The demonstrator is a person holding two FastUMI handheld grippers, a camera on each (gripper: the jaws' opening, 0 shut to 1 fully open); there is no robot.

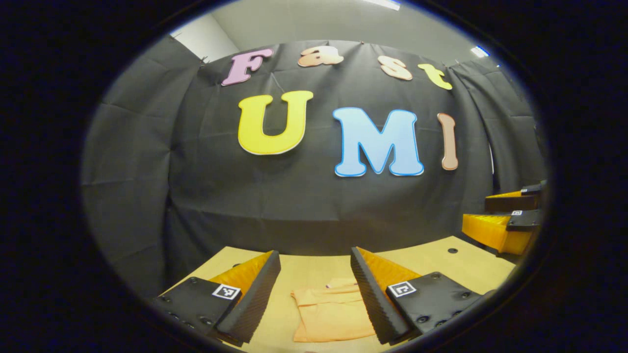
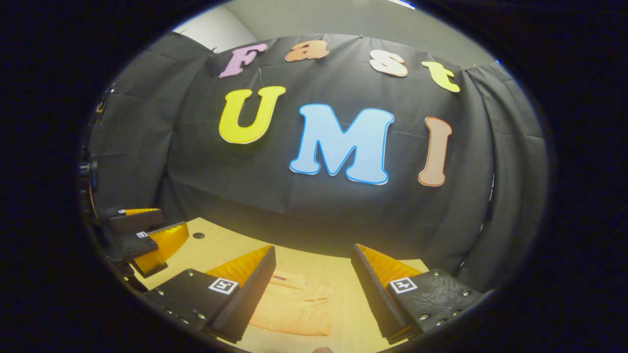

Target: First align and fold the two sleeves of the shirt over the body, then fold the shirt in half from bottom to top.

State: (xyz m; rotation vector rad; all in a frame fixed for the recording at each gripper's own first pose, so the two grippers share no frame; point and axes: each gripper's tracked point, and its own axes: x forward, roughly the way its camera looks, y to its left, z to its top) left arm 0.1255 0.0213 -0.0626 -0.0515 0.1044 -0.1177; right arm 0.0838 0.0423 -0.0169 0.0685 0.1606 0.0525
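A pale orange shirt (image 1: 329, 313) lies on the wooden table (image 1: 456, 267), folded into a compact flat stack. In the left gripper view my left gripper (image 1: 315, 289) hovers above it, open, with the shirt showing between its fingers and nothing held. The right gripper (image 1: 510, 220) shows at the right edge of that view. In the right gripper view the shirt (image 2: 294, 304) lies below my right gripper (image 2: 314, 289), which is open and empty. The left gripper (image 2: 142, 235) shows at that view's left edge, above the table (image 2: 216, 245).
A small dark hole (image 1: 452, 250) marks the table top near its far edge, also seen as a hole (image 2: 198, 235) in the right gripper view. Black cloth walls close the booth behind and at both sides.
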